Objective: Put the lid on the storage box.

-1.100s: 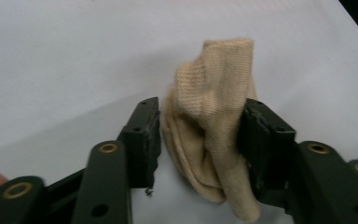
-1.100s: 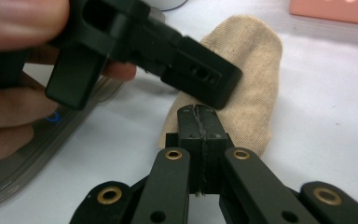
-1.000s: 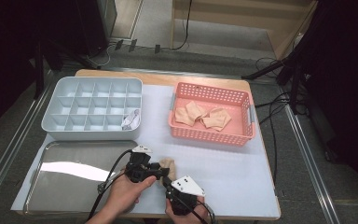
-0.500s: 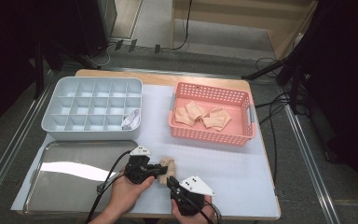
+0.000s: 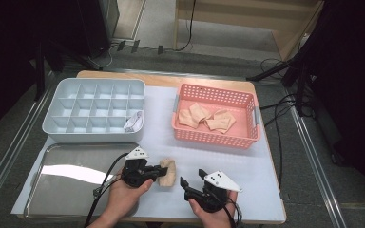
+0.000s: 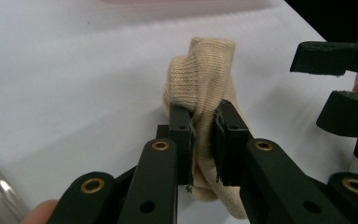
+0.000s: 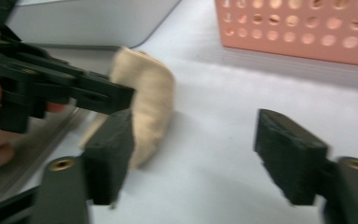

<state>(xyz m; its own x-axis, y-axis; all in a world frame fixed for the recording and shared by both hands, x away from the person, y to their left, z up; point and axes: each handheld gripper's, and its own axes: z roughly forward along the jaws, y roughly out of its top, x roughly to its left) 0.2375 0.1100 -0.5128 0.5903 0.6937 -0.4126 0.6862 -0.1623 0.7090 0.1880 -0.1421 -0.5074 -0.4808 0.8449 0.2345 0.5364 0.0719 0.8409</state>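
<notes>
From the high view, you had the beige sock [image 5: 167, 172] lying on the white mat [image 5: 247, 166], just right of the steel tray [image 5: 66, 185] and well in front of the pink basket [image 5: 216, 137]. Your left gripper [image 5: 160, 172] pinched the sock's near end, while your right gripper [image 5: 184, 183] sat just right of the sock, its jaws having just been opening with nothing between them. Behind the tray stood the grey divider box [image 5: 95, 111], with a pale bundle [image 5: 134, 122] in its front right cell; more socks [image 5: 206, 118] lay in the basket.

In the left gripper view, the pads bit only a thin fold of the sock [image 6: 200, 93]. That shallow hold could have slipped if you lifted fast, and the roll might have unwound.

In the right gripper view, the jaws stood wide apart on bare mat, beside the sock [image 7: 144, 107]. The basket wall [image 7: 298, 28] rose behind it; a careless swing could have knocked it.
</notes>
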